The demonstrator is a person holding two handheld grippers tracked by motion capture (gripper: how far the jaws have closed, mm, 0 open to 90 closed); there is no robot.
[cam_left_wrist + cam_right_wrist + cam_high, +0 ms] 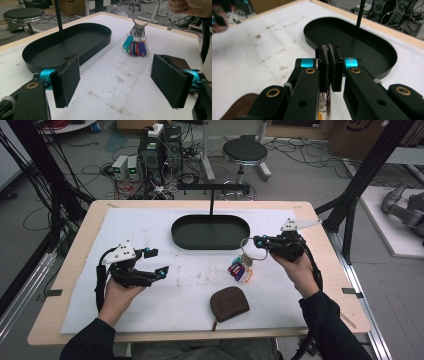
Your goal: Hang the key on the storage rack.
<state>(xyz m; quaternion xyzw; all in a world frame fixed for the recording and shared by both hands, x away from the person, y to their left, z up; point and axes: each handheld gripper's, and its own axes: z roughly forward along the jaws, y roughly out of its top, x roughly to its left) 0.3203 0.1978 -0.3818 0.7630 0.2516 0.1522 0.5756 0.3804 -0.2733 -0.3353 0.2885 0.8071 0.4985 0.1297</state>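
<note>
The right gripper [255, 240] pinches the key ring [248, 246] (tags dangling), near the black tray's [210, 243] right end; the left gripper [156, 261] gapes idle.

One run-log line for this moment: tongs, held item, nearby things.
right tongs: shut on key ring, tags hanging above mat | left tongs: open, empty | black tray: empty | brown pouch: on mat

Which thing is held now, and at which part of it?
The right gripper is shut on the key ring, pinching its large metal loop; the tags hang below. The left gripper is open and holds nothing.
</note>
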